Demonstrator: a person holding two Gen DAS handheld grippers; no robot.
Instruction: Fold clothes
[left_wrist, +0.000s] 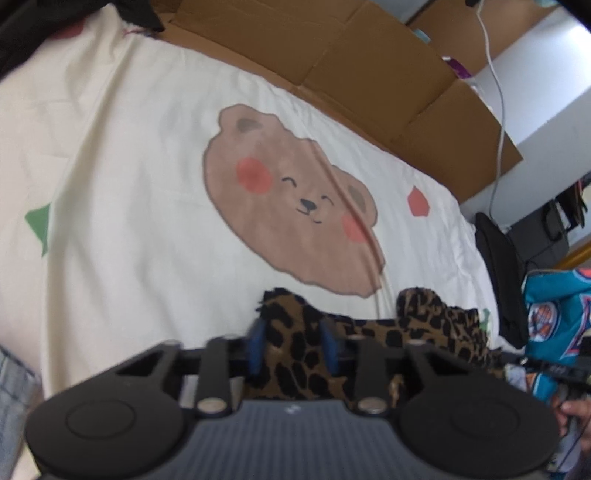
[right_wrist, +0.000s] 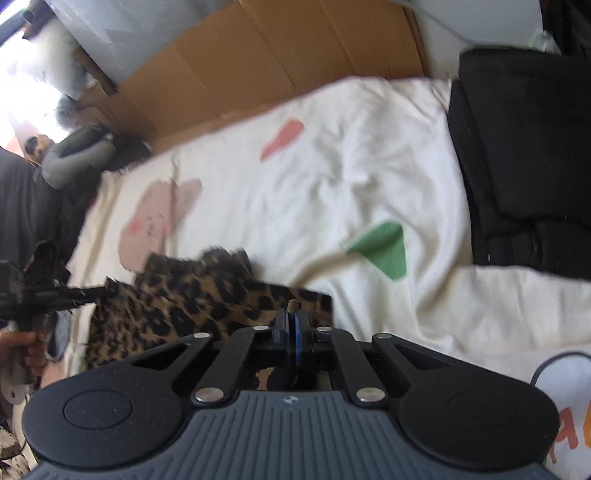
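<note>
A bed spread with a cream bear-print sheet (left_wrist: 147, 155) carries the work. Nearest, by the bed's near edge, lies the leopard-print garment (left_wrist: 295, 354). The left tongs (left_wrist: 293, 345) stand narrow, fabric bunched between the blue pads, apparently gripped. The right tongs (right_wrist: 290, 325) are pinched fully together on the garment's edge. The step looks like taking hold of two edges; next calls for lifting and spreading it flat. Beyond, flattened cardboard (left_wrist: 332, 55) lines the far edge.
</note>
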